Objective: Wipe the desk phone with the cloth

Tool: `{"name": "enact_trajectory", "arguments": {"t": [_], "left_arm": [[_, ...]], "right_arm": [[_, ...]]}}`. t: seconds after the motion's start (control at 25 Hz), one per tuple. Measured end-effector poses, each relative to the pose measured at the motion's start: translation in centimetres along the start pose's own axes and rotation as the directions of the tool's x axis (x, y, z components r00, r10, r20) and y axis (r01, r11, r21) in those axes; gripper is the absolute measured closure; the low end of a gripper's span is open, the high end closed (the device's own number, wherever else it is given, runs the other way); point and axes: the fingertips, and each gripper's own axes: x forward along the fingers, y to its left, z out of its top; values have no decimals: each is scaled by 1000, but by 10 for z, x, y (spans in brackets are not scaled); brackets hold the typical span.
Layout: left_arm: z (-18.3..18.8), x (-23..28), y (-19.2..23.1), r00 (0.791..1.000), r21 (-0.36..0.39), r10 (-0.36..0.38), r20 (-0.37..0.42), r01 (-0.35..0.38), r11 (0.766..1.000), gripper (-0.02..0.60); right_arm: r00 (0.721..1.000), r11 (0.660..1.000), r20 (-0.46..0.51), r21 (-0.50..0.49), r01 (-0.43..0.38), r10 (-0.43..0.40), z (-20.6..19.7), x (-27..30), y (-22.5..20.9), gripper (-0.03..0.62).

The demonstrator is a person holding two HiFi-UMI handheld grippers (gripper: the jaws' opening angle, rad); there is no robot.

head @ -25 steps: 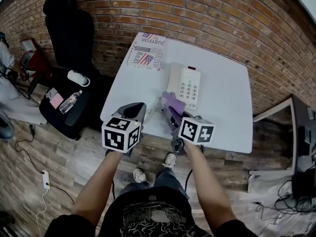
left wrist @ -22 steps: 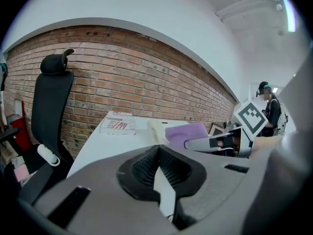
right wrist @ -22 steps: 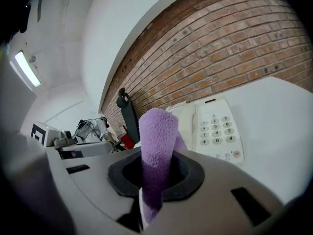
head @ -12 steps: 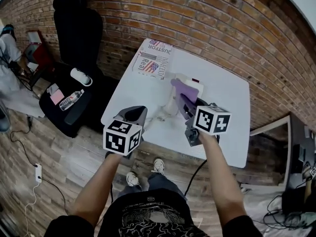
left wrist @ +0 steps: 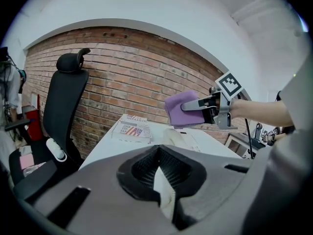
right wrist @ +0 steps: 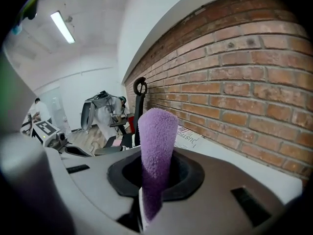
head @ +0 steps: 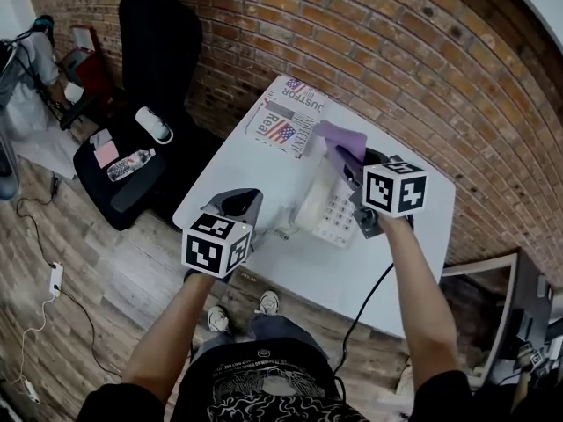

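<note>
Since a sec ago the right tool point(head: 347, 155) has gone from the near edge of the surface point(head: 405, 253) up & over the desk phone point(head: 330, 207). It now hangs past the phone's far end w/ the cloth point(head: 339, 135). The left tool point(head: 241, 202) has barely shifted.

The phone lies mid-surface, keypad up, handset point(head: 311, 202) along its left side. The purple cloth is pinched upright between the right tool's jaws, w/ most of it sticking out past the tips. In the left gripper view it sits clearly above the phone, apart from it, so no wipe contact yet. The left tool is just left of the phone near the front-left corner, jaws pressed together w/ nothing in them.

Step in hand, as I read it: bring the cloth down for a stroke.
- Lower till the free flap lies flat on the far end, not just its edge.
- Then draw it toward the near end, light & even.
- Keep the jaw tips themselves off the plastic.
- Go easy over the handset; a sideways shove could prob. tip it off its cradle.
- If the phone skates, rest the left tool against its left side.

Beyond the phone a magazine point(head: 286, 121) lies at the far-left corner, near the cloth but clear of it. An office chair point(head: 154, 42) stands left of the surface, against the brick wall point(head: 422, 51).
</note>
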Motion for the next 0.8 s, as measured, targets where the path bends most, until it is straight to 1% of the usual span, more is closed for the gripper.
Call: {"name": "enact_trajectory", "arguments": {"t": [0.08,0.16,0.28,0.36,0.44,0.56,0.72,0.8], "left_arm": [[2,7,2,1000,-8,17,1,-17,1000,575],[3,13,5,999,-22,42,3,-42,999,575],[5,19,11,997,-40,77,9,-77,996,575],[6,23,15,995,-46,97,11,-97,994,575],[7,23,22,992,-54,123,16,-122,991,575],[8,20,33,986,-77,167,29,-164,983,575],[4,18,43,978,-101,205,35,-201,974,575],[1,19,46,975,-113,221,33,-216,970,575]], "right_arm": [[1000,997,-14,-75,-13,12,11,11,-10,551],[999,985,-43,-169,-38,31,17,27,-18,551],[988,948,-130,-296,-116,80,16,52,-23,549],[970,912,-221,-369,-181,103,7,67,-27,549],[941,869,-319,-428,-249,112,-4,81,-31,549],[887,807,-441,-471,-357,135,-20,97,-29,549],[800,706,-580,-501,-500,154,-47,110,-18,549],[749,658,-644,-497,-565,156,-58,114,-13,549]]}}
